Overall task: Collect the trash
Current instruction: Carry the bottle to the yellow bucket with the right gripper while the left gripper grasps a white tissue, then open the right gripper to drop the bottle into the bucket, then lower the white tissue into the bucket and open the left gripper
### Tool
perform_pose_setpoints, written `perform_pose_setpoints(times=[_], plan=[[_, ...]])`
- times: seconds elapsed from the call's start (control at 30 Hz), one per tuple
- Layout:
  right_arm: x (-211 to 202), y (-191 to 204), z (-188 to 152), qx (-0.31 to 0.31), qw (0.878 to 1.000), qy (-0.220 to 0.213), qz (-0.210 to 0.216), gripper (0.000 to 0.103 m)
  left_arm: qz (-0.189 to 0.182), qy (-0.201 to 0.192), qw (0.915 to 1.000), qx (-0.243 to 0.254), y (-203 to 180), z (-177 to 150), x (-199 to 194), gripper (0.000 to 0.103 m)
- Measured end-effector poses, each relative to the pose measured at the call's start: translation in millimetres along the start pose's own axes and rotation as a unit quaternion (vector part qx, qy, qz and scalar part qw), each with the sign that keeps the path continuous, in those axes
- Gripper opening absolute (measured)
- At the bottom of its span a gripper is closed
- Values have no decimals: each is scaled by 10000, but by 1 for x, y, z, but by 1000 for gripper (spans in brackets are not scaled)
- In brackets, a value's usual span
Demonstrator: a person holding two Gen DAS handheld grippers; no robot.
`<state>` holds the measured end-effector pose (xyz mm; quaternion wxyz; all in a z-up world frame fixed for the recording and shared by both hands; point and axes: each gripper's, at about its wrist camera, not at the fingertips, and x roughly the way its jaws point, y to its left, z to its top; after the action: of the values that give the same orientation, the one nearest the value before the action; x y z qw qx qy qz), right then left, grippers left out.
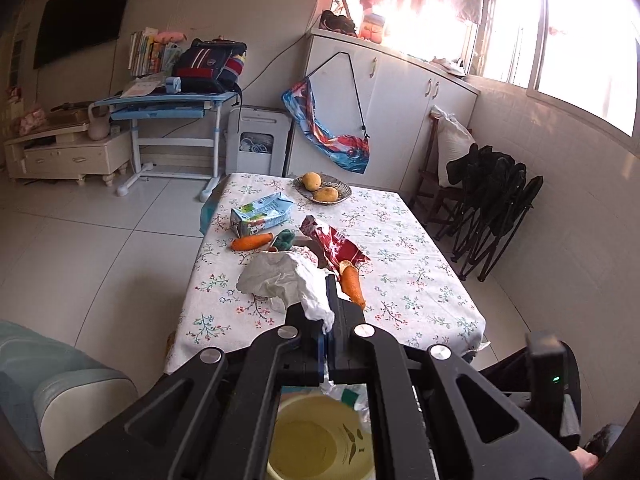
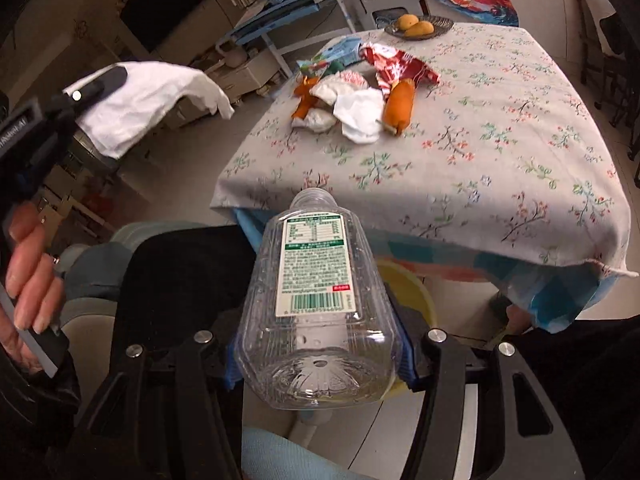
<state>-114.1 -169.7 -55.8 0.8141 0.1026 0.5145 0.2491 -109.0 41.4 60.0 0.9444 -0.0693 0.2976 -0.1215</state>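
The left claw (image 1: 326, 312) is clamped shut on a crumpled white tissue (image 1: 280, 280), held in the air off the bench's near left edge, above a yellow bin (image 1: 320, 440) on the floor. In the right wrist view a hand (image 2: 28, 280) grips this tool's handle at the far left.

The bench (image 2: 460, 152) wears a floral cloth. Near its middle lies a cluster of rubbish: a blue carton (image 1: 262, 214) toward the left edge, a carrot (image 1: 252, 242) just beside it, more crumpled white tissues (image 2: 356, 114), a red snack wrapper (image 1: 334, 244), and a second carrot (image 1: 352, 286) touching the wrapper's near end. At the far edge a dish (image 1: 322, 190) carries two yellow fruits (image 1: 311, 181).

The right claw (image 2: 320, 344) is clamped on a clear, empty plastic bottle (image 2: 316, 300) with a green and white label, its neck pointing toward the bench's near edge. The bottle hangs off the bench, with the yellow bin partly visible behind it.
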Motion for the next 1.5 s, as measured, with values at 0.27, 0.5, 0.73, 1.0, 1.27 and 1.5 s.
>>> perform_pose_setpoints(times=[0.27,0.5,0.73,1.0,1.27,1.5], plan=[[95,-3,-25,-156,9907,1297,-384,57,-304,423,9986,-81,-11,-39,-15,2],[102,-23,-29,319,9900,1311,-404,69,-414,906,9950,-63,-18,-78,-11,2],[37,-24,-9,242,9928,166,-1160,75,-573,1246,9905,10,-34,-102,-3,2],[-70,26,30,-571,9417,-2094,-2569,91,-794,1751,9813,23,-44,-131,24,2],[-112,123,48,-1698,9023,-3046,-2533,95,-745,2566,9636,96,-47,-164,78,13],[-96,217,35,-2569,9114,-2919,-1344,95,-485,2597,9645,59,-37,-175,82,54]])
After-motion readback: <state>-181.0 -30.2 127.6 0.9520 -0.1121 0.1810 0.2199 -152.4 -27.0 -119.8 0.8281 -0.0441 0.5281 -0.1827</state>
